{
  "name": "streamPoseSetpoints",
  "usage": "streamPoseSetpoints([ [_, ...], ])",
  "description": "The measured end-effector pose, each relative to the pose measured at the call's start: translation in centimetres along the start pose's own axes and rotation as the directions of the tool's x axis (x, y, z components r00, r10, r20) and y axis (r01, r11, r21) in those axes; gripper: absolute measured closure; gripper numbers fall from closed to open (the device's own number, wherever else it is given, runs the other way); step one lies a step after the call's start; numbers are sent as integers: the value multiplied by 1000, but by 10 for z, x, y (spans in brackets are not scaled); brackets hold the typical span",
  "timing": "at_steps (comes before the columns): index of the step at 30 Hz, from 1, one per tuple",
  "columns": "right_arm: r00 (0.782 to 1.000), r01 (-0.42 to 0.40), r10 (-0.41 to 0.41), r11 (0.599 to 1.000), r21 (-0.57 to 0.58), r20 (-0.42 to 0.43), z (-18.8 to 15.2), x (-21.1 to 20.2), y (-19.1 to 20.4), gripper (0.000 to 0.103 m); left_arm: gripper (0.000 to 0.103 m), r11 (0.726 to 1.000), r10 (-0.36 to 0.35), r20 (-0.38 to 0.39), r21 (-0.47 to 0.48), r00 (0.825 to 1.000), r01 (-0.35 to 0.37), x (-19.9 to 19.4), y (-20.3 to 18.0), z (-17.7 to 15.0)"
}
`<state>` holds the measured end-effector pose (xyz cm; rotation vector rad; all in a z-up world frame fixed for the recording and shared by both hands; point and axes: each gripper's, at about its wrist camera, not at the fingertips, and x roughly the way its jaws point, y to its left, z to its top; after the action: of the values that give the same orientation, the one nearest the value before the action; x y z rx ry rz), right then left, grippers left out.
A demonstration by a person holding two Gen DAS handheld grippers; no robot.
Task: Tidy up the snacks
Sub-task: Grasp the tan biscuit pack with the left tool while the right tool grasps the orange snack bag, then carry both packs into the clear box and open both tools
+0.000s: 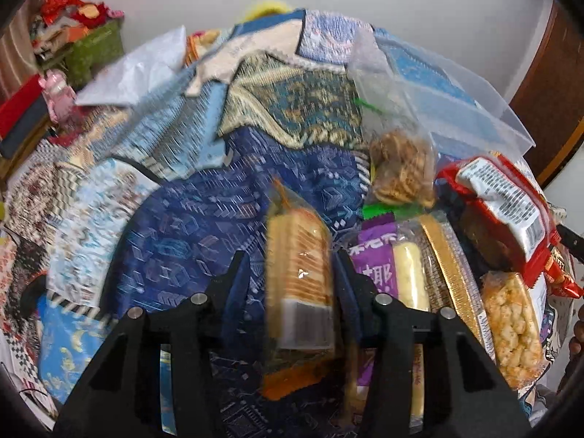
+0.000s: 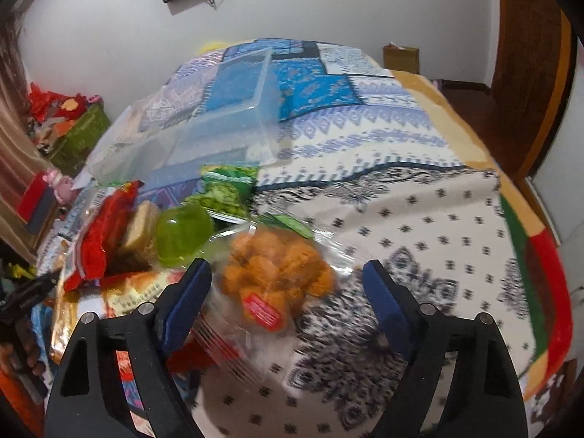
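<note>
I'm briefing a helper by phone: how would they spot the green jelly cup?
Find the clear plastic bin on the patterned bedspread. Just in front lies the snack pile; the green jelly cup sits beside a red packet, the only translucent lime-green dome there.

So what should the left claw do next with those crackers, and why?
Probably lift. The left gripper looks clamped on the cracker pack, its pads against both sides, though the picture is blurred. The clear bin sits empty behind the snack pile, so raising the pack clear and carrying it there seems the natural next bit.
</note>
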<state>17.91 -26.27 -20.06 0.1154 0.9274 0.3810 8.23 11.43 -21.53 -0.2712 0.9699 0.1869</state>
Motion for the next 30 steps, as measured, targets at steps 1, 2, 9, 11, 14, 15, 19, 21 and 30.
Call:
streamPoseSetpoints([
  [1,1000,-2,2,1000,-2,-2,2,2,1,20,59,1000,-11,-5,-13,1000,11,2,1,0],
  [2,1000,-5,5,1000,-2,-2,3,3,1,20,59,1000,-18,-9,-20,1000,17,3,3,1],
  [9,997,-72,72,997,30,-10,2,6,-4,35,70,1000,-2,13,0,1000,2,1,-1,1],
  [11,998,-65,65,997,35,1,2,2,-6,48,71,1000,12,29,16,1000,-12,-4,-5,1],
  [14,995,-104,104,994,40,4,5,-4,-7,76,71,1000,7,58,23,998,-8,-16,-7,2],
  [15,995,-95,95,995,33,4,5,-5,-6,77,71,1000,2,67,23,998,-4,-20,-7,4],
  [19,998,-67,67,997,26,-7,6,-5,-2,74,71,1000,-3,110,24,994,1,-37,-9,11],
  [21,997,-67,69,997,43,-25,8,-3,-2,53,71,999,-12,128,31,992,8,-45,-12,13],
  [30,999,-2,3,999,42,-35,19,24,1,17,71,998,-39,177,57,983,30,-61,-25,22],
])
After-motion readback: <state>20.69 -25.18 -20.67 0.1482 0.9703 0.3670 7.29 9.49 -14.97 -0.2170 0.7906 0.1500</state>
